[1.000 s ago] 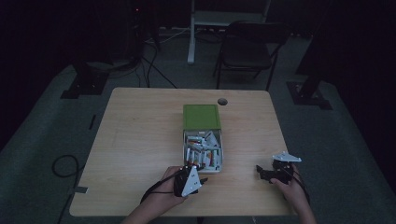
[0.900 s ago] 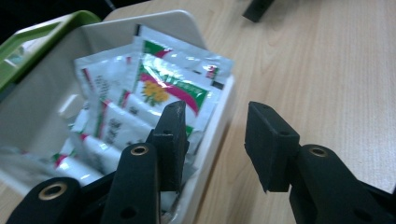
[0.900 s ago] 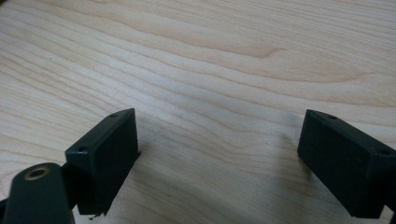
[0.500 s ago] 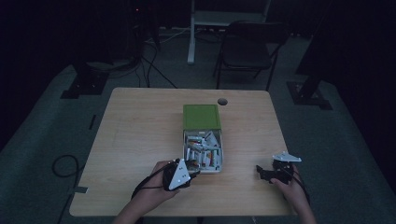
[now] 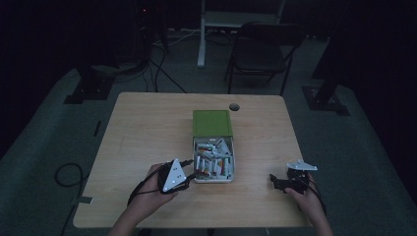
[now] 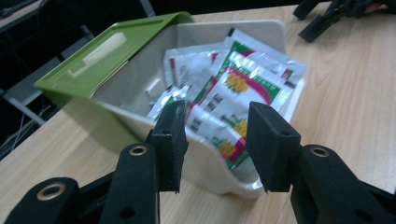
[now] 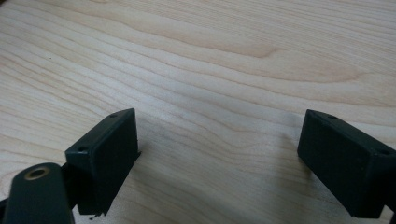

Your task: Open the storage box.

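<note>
Print on the sachets is seen in red, green and yellow, but no word can be read. They are piled in a white box whose green lid is swung back, near the middle of the table. The left gripper is held at the box's near corner, jaws parted and empty. The right gripper is rested wide apart on bare wood, well apart from the box.
</note>
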Demonstrator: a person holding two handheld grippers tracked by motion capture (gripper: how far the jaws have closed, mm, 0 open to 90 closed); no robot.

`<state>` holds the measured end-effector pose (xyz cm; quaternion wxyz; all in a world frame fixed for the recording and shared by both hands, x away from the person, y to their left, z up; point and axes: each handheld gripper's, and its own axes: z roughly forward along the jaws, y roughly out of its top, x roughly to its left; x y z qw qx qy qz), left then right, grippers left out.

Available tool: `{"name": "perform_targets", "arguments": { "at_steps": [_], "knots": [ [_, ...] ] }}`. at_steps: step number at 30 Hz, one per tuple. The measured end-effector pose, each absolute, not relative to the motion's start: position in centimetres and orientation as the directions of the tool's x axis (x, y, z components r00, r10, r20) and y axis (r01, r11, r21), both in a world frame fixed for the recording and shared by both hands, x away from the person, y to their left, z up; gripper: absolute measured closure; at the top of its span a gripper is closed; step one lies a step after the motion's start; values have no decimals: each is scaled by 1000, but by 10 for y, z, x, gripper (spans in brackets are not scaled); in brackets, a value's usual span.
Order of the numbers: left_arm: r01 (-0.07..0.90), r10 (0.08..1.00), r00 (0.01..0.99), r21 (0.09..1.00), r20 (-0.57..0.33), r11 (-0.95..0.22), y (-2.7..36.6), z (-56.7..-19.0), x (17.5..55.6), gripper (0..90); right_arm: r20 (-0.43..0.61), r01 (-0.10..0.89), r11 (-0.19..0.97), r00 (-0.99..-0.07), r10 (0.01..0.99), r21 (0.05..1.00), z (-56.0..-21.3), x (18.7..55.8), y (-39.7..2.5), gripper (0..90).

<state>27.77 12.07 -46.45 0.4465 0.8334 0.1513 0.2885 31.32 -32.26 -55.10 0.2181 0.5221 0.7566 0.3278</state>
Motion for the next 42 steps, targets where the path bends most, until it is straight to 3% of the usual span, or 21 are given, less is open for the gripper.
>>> {"name": "perform_targets", "arguments": {
  "at_steps": [18, 28, 42],
  "knots": [
    [75, 605, 737, 853, 302, -517, 159, -483, 292, 578, 11, 646, 241, -360, 933, 724, -551, 313, -323, 119],
    [165, 675, 696, 861, 244, -482, 186, -503, 300, 563, 12, 647, 240, -359, 933, 724, -551, 313, -323, 118],
    [261, 758, 625, 866, 185, -426, 210, -518, 305, 418, 11, 646, 240, -360, 933, 724, -551, 313, -323, 118]
  ]
}}
